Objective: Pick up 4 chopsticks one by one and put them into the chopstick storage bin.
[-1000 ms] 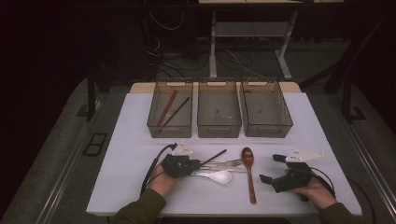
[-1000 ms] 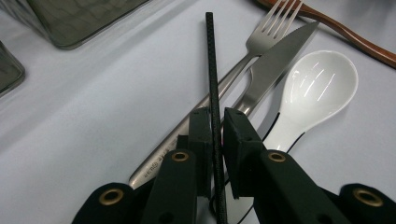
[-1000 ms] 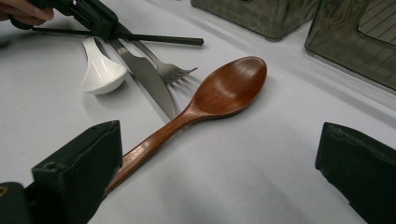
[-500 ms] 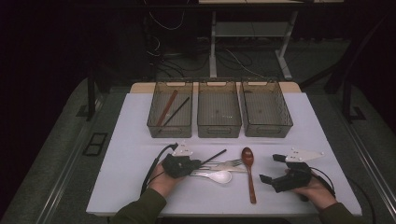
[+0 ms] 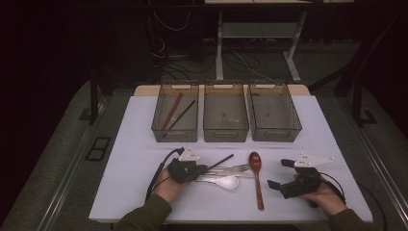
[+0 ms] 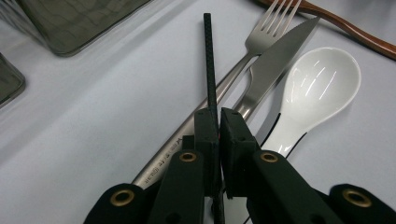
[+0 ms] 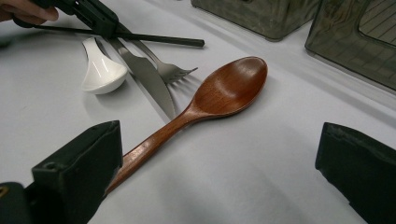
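Left gripper low over tabletop, aimed toward the right side of the high view, jaws pinched nearly together with thin black stick clamped between the pads. Left hand wrapped round gripper body, green sleeve coming in from bottom edge, cable looping off behind. Right gripper sits near tabletop, pointing left, jaws spread wide, nothing between them. Right hand cupped under it, grey three-cornered plate on top.

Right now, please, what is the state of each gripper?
Left gripper: closed on the black chopstick.
Right gripper: open, holding nothing, the wooden spoon lying on the table in front of it.
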Available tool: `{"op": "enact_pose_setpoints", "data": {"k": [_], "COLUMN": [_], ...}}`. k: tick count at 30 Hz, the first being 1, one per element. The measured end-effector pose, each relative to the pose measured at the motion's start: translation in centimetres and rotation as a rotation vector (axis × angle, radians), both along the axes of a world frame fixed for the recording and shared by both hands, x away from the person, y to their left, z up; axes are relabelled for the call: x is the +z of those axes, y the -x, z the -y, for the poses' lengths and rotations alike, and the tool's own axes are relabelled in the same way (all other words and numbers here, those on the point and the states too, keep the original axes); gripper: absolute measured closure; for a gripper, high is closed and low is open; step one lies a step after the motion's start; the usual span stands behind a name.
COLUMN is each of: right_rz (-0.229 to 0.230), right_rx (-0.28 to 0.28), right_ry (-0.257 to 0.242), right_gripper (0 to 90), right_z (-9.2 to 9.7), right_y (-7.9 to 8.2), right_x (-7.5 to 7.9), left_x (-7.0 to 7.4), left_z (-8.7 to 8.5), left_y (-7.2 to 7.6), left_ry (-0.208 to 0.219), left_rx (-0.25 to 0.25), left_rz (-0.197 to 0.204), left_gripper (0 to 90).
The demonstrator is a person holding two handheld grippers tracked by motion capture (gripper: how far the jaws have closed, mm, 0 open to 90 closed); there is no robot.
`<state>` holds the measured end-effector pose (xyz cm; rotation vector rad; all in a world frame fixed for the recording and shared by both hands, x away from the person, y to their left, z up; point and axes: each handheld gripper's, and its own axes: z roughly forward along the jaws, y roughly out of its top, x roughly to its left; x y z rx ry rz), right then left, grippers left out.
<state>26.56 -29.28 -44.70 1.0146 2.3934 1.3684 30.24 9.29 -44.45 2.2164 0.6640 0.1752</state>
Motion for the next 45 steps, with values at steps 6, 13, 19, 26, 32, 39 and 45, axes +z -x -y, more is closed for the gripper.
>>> {"op": "enact_pose_setpoints", "data": {"k": [6, 13, 19, 26, 32, 39, 45], "right_rz": [0.000, 0.000, 0.001, 0.002, 0.001, 0.001, 0.000], "right_rx": [0.000, 0.001, 0.003, 0.005, 0.006, 0.006, 0.007], "right_ry": [0.000, 0.001, 0.003, 0.001, 0.000, 0.001, 0.001], "right_gripper": [0.7, 0.7, 0.7, 0.7, 0.7, 0.7, 0.7], "right_z": [0.0, 0.0, 0.0, 0.0, 0.0, 0.0, 0.0], "right_y": [0.0, 0.0, 0.0, 0.0, 0.1, 0.0, 0.1], "right_x": [0.0, 0.0, 0.0, 0.0, 0.0, 0.0, 0.0], "left_x": [0.3, 0.7, 1.1, 1.8, 2.2, 2.9, 3.3], "left_z": [-0.2, -0.6, -0.9, -1.9, -2.9, -4.0, -4.9], "left_y": [0.0, -0.1, 0.0, -0.2, -0.5, -0.6, -0.8], "left_ry": [0.018, 0.039, 0.050, 0.067, 0.082, 0.098, 0.110], "left_rx": [0.000, -0.008, -0.015, -0.009, 0.016, 0.046, 0.070], "left_rz": [-0.003, -0.008, -0.007, 0.001, 0.013, 0.035, 0.044], "left_gripper": [85.1, 85.1, 85.1, 85.1, 85.1, 85.1, 85.1]}}
